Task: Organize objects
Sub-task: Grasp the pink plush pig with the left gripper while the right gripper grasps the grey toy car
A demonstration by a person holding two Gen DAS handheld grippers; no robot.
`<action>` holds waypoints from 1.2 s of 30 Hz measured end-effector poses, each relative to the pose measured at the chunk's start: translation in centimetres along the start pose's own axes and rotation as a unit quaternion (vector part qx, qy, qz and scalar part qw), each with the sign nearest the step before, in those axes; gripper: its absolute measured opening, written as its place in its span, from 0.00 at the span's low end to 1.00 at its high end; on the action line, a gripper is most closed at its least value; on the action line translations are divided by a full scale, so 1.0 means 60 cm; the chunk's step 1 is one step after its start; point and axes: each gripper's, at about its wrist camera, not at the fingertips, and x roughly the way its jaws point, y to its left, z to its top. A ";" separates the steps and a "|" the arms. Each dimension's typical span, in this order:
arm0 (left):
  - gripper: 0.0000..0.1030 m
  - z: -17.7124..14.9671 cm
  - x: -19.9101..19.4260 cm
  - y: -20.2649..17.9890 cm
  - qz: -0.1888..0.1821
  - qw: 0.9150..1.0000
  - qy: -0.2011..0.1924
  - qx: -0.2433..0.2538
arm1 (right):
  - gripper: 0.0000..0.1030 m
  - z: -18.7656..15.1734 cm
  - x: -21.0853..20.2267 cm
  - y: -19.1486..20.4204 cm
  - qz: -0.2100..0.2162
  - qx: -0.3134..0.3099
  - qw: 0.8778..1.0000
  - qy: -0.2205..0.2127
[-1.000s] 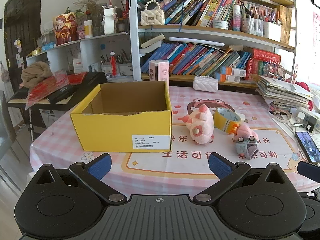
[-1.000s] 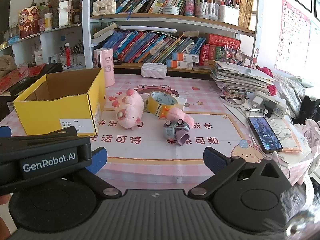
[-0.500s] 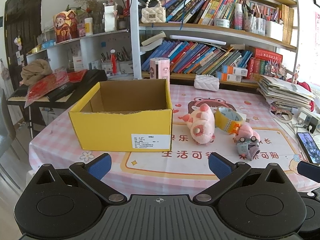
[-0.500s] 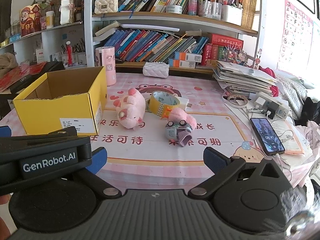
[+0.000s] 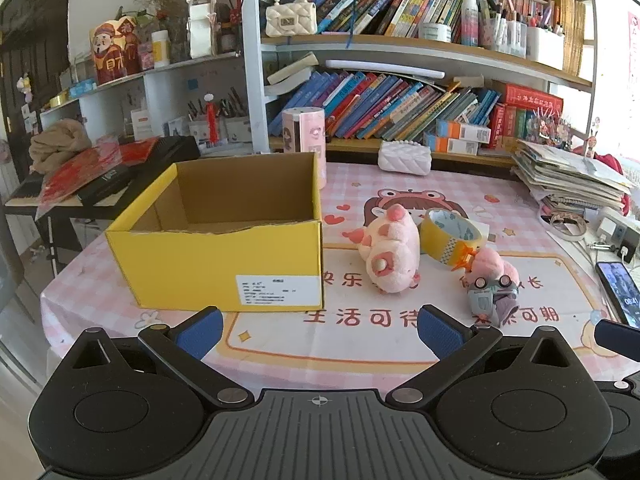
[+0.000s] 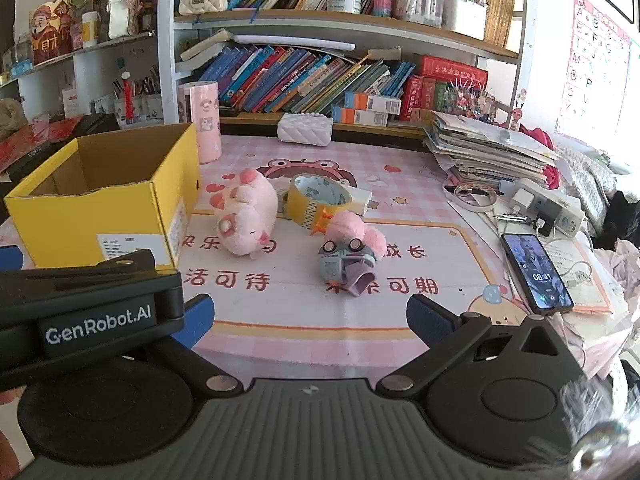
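An open yellow cardboard box (image 5: 224, 264) (image 6: 96, 216) stands on the pink tablecloth, with nothing showing inside it. To its right lie a pink plush pig (image 5: 390, 250) (image 6: 246, 218), a yellow tape roll (image 5: 450, 236) (image 6: 318, 202), a smaller pink plush (image 5: 494, 264) (image 6: 354, 228) and a grey toy car (image 5: 492, 294) (image 6: 346, 264). My left gripper (image 5: 320, 330) is open over the table's near edge, short of the box. My right gripper (image 6: 310, 318) is open too, just short of the toy car. The left gripper's body hides the right gripper's left finger partly.
A phone (image 6: 536, 272) lies at the right beside chargers (image 6: 548, 210) and a paper stack (image 6: 484, 148). A pink cylinder (image 5: 304, 138) and a white pouch (image 5: 404, 158) stand at the back, before the bookshelves (image 5: 400, 96). A side table with red items (image 5: 80, 172) is left.
Both grippers have moved forward toward the table, so the box and toys look slightly nearer. Both stay open and nothing on the table has moved.
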 end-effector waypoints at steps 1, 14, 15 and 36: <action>1.00 0.003 0.005 -0.003 0.001 1.000 0.000 -0.001 | 1.00 0.003 0.006 -0.004 -0.001 0.001 1.000 0.002; 1.00 0.041 0.072 -0.036 0.026 0.999 0.003 -0.035 | 1.00 0.054 0.101 -0.059 0.018 -0.008 1.000 0.020; 1.00 0.043 0.076 -0.038 0.030 0.999 0.003 -0.037 | 1.00 0.059 0.110 -0.063 0.021 -0.011 1.000 0.021; 1.00 0.065 0.120 -0.080 0.137 0.987 0.010 -0.081 | 0.86 0.089 0.275 -0.115 0.088 -0.027 0.989 0.115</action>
